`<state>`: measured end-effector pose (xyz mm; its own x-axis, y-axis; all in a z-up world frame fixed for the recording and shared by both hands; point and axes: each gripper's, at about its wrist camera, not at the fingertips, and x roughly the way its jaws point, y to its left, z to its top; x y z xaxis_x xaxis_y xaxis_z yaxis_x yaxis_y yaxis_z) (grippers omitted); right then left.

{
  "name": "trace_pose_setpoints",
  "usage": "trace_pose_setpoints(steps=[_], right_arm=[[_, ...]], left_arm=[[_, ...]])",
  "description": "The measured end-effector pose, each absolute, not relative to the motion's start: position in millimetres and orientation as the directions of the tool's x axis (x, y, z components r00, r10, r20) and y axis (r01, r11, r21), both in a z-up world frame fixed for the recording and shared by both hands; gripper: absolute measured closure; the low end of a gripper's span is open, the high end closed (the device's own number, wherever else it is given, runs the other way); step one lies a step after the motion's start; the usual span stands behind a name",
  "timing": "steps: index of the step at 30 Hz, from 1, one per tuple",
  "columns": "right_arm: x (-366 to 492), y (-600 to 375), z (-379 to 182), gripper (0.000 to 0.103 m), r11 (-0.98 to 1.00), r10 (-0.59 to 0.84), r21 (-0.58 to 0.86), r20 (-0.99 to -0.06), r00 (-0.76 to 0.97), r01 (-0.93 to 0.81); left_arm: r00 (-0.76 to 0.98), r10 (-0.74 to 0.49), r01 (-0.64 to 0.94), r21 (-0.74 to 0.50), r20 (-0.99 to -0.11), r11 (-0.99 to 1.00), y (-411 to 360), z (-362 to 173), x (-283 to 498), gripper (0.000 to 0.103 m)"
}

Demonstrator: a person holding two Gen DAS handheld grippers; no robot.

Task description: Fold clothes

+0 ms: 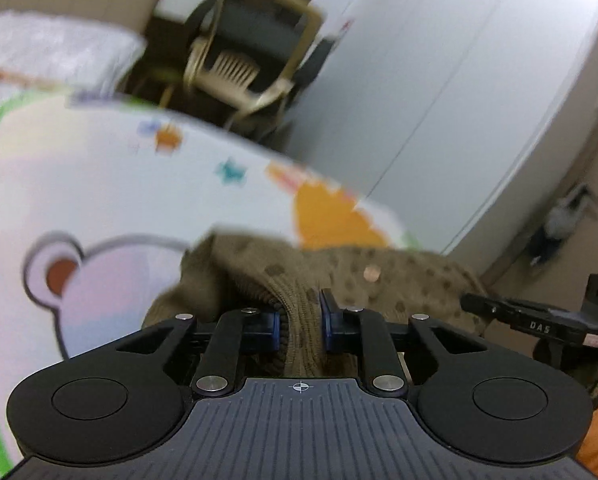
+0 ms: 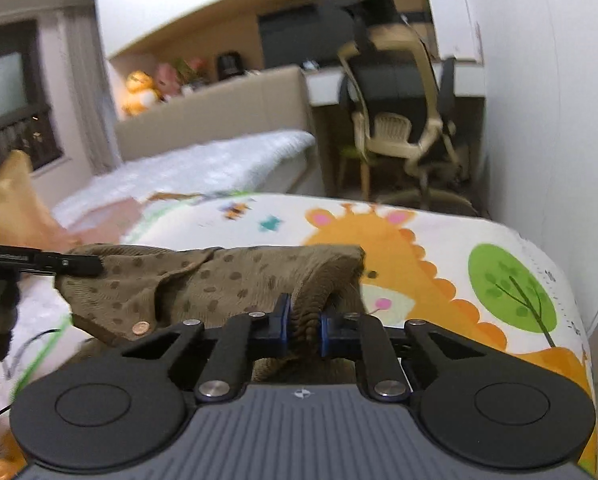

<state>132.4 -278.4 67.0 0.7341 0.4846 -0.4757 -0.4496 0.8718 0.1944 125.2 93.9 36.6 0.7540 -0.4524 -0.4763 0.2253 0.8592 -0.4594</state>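
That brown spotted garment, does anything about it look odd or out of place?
Nothing looks damaged. The brown spotted garment is simply bunched and sagging, not flat: the left gripper and right gripper each pinch its ribbed edge, holding it above the cartoon-animal mat. One copper button shows, unfastened.

1. A bed [image 2: 439, 216] carried everything, covered by a white children's mat [image 2: 431, 240] printed with an orange giraffe, a green tree and a bear.
2. A brown dotted garment [image 2: 203, 280] hung over the mat's near part; how much of it rested there was unclear.
3. A white quilted blanket [image 2: 203, 168] lay at the far left.
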Motion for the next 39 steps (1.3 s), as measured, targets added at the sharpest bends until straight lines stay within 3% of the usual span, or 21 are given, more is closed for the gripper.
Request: trace_pose_setpoints(steps=[4,9,11,13,14,16,19,26,29,31,34,36,39], right_arm=[[91,-288,67,0.09,0.858,0.509,0.211,-0.474,0.719,-0.468],[81,-295,17,0.084,0.878,0.471,0.251,-0.611,0.636,-0.408],[81,-301,7,0.069,0.888,0.452,0.259,-0.637,0.624,-0.379],[85,-312,15,0.036,0.889,0.457,0.286,-0.612,0.645,-0.359],[87,-317,24,0.03,0.884,0.467,0.298,-0.586,0.662,-0.359],[96,-325,38,0.019,0.866,0.499,0.341,-0.54,0.677,-0.367],[124,-334,50,0.015,0.813,0.568,0.459,-0.493,0.659,-0.358],[230,-307,0,0.014,0.63,0.76,0.751,-0.543,0.357,-0.198],[266,-287,1,0.014,0.609,0.776,0.761,-0.512,0.369,-0.225],[283,-280,17,0.015,0.588,0.779,0.76,-0.439,0.447,-0.277],[285,-270,45,0.015,0.651,0.73,0.637,-0.375,0.571,-0.413],[282,-266,47,0.015,0.72,0.679,0.545,-0.426,0.598,-0.429],[265,-253,34,0.015,0.869,0.492,0.273,-0.572,0.656,-0.413]], left_arm=[[0.752,-0.477,0.284,-0.429,-0.455,0.857,89,53,73,0.082],[0.682,-0.499,0.273,-0.447,-0.535,0.852,86,17,36,0.079],[0.633,-0.501,0.237,-0.469,-0.59,0.851,87,-8,31,0.075],[0.62,-0.511,0.224,-0.489,-0.596,0.843,94,-13,31,0.064],[0.618,-0.517,0.221,-0.5,-0.593,0.837,97,-14,31,0.06],[0.624,-0.537,0.222,-0.53,-0.568,0.818,106,-11,34,0.036],[0.654,-0.587,0.252,-0.594,-0.477,0.764,119,6,51,0.017],[0.566,-0.685,0.125,-0.773,-0.46,0.622,133,-23,133,0.009],[0.53,-0.696,0.073,-0.791,-0.485,0.607,133,-41,171,0.009],[0.559,-0.681,0.064,-0.794,-0.473,0.604,136,-36,193,0.01],[0.635,-0.644,0.13,-0.763,-0.427,0.633,138,-10,219,0.01],[0.69,-0.553,0.157,-0.65,-0.466,0.743,136,9,222,0.01],[0.751,-0.418,0.16,-0.473,-0.511,0.866,134,29,215,0.01]])
